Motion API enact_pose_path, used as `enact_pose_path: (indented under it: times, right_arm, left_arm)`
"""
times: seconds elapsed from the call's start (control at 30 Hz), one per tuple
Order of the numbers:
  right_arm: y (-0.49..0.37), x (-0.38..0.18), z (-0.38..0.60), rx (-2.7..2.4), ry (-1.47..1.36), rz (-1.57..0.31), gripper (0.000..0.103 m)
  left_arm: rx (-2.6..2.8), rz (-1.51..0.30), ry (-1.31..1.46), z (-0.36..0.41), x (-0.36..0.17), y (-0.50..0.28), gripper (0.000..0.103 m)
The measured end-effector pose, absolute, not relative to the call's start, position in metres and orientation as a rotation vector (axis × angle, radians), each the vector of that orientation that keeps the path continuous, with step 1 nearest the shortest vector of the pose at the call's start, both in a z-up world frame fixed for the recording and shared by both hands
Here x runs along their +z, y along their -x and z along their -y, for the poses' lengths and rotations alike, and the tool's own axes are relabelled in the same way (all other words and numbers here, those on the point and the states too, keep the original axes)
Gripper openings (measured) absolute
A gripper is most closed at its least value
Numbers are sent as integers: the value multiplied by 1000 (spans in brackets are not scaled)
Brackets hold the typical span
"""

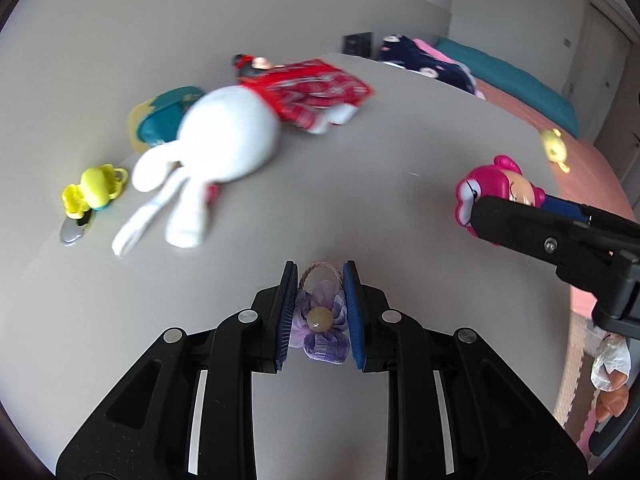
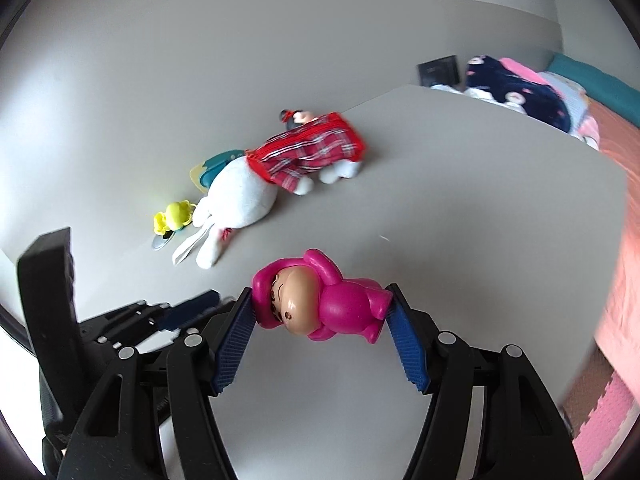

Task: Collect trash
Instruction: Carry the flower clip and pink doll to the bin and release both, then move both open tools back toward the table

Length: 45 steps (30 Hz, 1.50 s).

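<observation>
Through the left wrist camera I see my left gripper (image 1: 320, 276) clamped on a purple flower hair tie (image 1: 319, 326), wedged between both pads. Through the right wrist camera, my right gripper (image 2: 320, 294) pinches a pink doll (image 2: 320, 304) lying crosswise between its fingertips.

A big grey worktop (image 2: 460, 200) fills most of the view. Behind it the walls (image 2: 200, 40) are plain and pale, with soft daylight on them. A small dark plate (image 2: 437, 69) sits low on the wall. Beside the worktop is a bed (image 1: 576, 160) with a pink cover and a teal pillow (image 1: 512, 76). Pink foam mats (image 2: 600, 432) cover the floor. A pale door (image 1: 604, 40) stands at the far side.
</observation>
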State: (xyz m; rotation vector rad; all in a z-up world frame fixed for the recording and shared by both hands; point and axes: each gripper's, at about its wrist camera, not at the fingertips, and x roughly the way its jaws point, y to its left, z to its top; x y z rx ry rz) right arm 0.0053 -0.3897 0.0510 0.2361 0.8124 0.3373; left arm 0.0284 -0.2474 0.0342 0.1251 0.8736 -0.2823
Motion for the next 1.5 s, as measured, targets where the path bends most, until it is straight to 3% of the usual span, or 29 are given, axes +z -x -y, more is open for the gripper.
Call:
enact_pose_path:
  times: [0.63, 1.07, 1.1, 1.17, 1.2, 1.5]
  right_arm:
    - [149, 32, 611, -33, -403, -741, 66]
    - [210, -12, 695, -228, -508, -789, 66]
    - [211, -16, 698, -246, -515, -799, 66]
    - [214, -25, 709, -309, -540, -823, 78]
    - [215, -28, 713, -345, -555, -831, 101]
    - [226, -28, 730, -465, -593, -789, 100]
  left_arm:
    - [-685, -860, -335, 478, 23, 91, 23]
    - [-845, -969, -442, 555, -27, 125, 25]
    - [-864, -998, -461, 561, -33, 126, 28]
    - [-861, -1018, -496, 564, -40, 125, 75]
    - [-849, -1003, -511, 562, -41, 126, 96]
    - [-801, -945, -496, 546, -33, 119, 97]
